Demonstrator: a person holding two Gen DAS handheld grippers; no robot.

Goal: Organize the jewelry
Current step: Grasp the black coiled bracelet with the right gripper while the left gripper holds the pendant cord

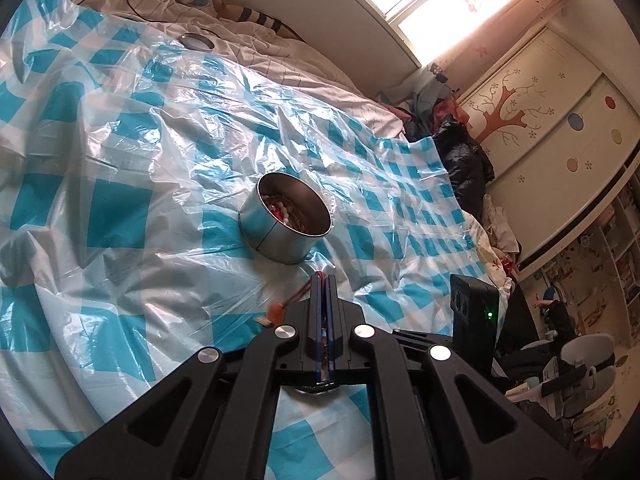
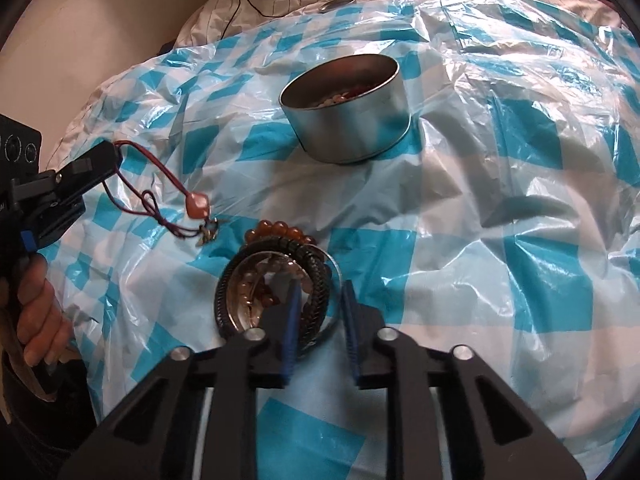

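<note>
Two grippers work over a bed covered by a blue-and-white checked plastic sheet (image 2: 480, 200). At the far left of the right wrist view, a hand (image 2: 38, 320) is cut off by the frame edge; only its curled fingers on a black handle show. That handle carries the left gripper (image 2: 114, 156), which reaches in from the left, slightly raised, its jaws clenched on a dark red cord necklace (image 2: 160, 184). The cord loops down to an orange pendant (image 2: 199, 205) and a small metal charm whose shape is too blurred to make out. In the left wrist view the same necklace is mostly hidden behind the pinched jaws.

Further right, near the middle, the right gripper (image 2: 320, 300) points steeply down over a shallow glass dish (image 2: 335, 268) holding jewelry. Its jaws stand on either side of the dish's near rim and a black braided bracelet (image 2: 320, 280); whether the pads press on either I cannot tell. Brown beads (image 2: 280, 230) lie at the dish's far edge; the contents inside are a jumble.

Beyond stands a round metal tin (image 2: 352, 128), open, with beads partly hidden by its wall. A flat round lid (image 2: 338, 4) lies far back.
</note>
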